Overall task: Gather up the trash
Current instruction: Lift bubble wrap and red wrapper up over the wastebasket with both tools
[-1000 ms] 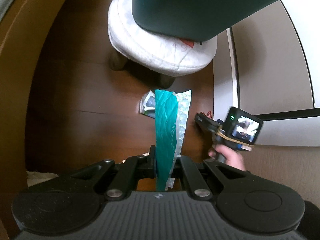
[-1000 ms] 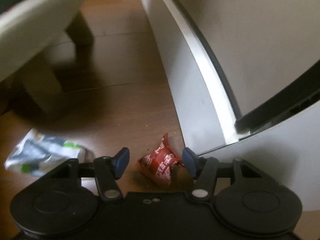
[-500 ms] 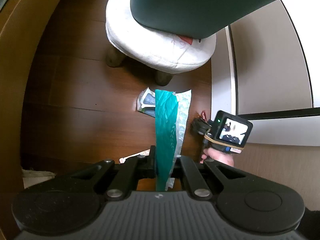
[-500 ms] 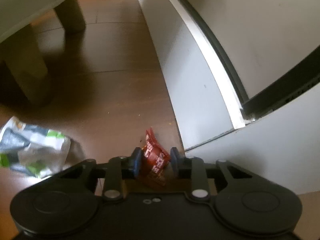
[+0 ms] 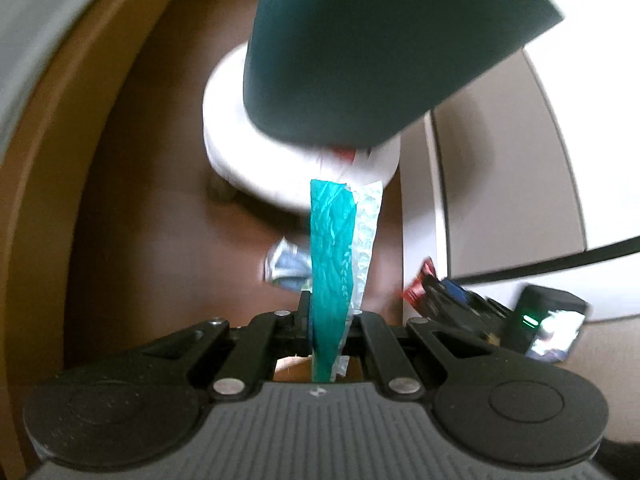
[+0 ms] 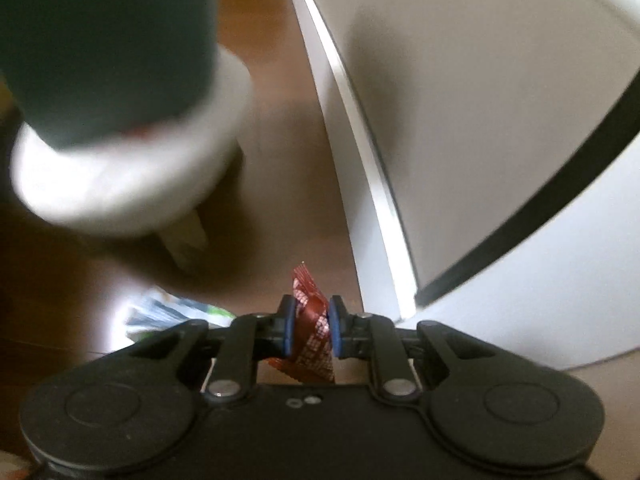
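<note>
My left gripper is shut on a long teal and clear plastic wrapper that sticks out ahead of the fingers. My right gripper is shut on a crumpled red wrapper and holds it off the wooden floor. In the left wrist view the right gripper shows at the right with the red wrapper in it. A blue and white wrapper lies on the floor below the teal one; it also shows blurred in the right wrist view.
A dark teal bin stands on a white round stool; both also show in the right wrist view, bin and stool. A white cabinet lines the right. A brown wooden wall lines the left.
My right gripper closed on the red wrapper and lifted it from the floor. Both grippers rose, and the bin and stool now look nearer. The left kept its hold on the teal wrapper.
</note>
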The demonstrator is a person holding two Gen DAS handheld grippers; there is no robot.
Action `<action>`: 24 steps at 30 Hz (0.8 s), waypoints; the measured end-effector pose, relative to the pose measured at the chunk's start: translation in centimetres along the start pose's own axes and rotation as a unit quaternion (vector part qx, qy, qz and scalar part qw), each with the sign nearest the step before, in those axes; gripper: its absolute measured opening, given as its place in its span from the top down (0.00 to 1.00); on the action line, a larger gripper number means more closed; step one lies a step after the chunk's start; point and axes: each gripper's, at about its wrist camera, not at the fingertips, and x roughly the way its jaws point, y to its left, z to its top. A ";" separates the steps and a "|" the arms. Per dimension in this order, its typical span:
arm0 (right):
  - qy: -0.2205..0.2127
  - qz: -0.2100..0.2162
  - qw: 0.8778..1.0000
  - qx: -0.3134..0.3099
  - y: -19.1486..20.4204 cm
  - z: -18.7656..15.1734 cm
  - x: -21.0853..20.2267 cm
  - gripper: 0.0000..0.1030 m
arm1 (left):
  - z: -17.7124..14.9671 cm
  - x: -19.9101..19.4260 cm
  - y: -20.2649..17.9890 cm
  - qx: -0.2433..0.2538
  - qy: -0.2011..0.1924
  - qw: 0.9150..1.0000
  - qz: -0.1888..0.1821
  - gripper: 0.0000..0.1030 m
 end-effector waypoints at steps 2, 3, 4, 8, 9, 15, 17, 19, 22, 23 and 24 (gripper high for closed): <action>-0.016 0.011 1.000 -0.010 0.3 1.4 -3.4 0.84 | 0.4 -1.3 -0.5 0.003 -0.019 1.000 0.003 0.96; -0.024 0.016 0.999 -0.013 0.4 2.1 -5.2 0.84 | 0.5 -2.1 -0.8 0.003 -0.031 0.999 0.005 0.96; -0.032 0.022 0.999 -0.015 0.5 2.8 -6.9 0.84 | 0.6 -2.8 -1.0 0.005 -0.040 0.999 0.007 0.96; -0.066 0.042 0.997 -0.025 0.6 5.6 -13.0 0.84 | 0.9 -5.8 -2.1 0.011 -0.058 0.998 0.009 0.96; -0.075 0.048 0.996 -0.026 0.6 6.2 -14.4 0.84 | 1.1 -6.6 -2.5 0.013 -0.061 0.998 0.010 0.96; -0.134 0.077 0.987 -0.033 1.2 10.5 -21.3 0.84 | 4.1 -13.0 -5.0 0.052 -0.115 0.992 0.008 0.96; -0.157 0.083 0.983 -0.036 1.5 12.4 -23.0 0.84 | 5.7 -15.3 -6.0 0.067 -0.139 0.988 0.013 0.96; -0.179 0.090 0.979 -0.040 1.7 14.4 -24.5 0.84 | 7.3 -16.9 -7.1 0.080 -0.159 0.984 0.018 0.96; -0.209 0.098 0.972 -0.045 2.2 17.7 -24.4 0.84 | 9.9 -18.1 -8.8 0.102 -0.187 0.977 0.031 0.96; -0.218 0.098 0.970 -0.048 2.3 19.0 -23.9 0.84 | 10.9 -18.3 -9.1 0.107 -0.190 0.975 0.033 0.96; -0.224 0.098 0.968 -0.051 2.4 20.0 -23.7 0.84 | 11.8 -18.3 -9.5 0.111 -0.195 0.974 0.035 0.96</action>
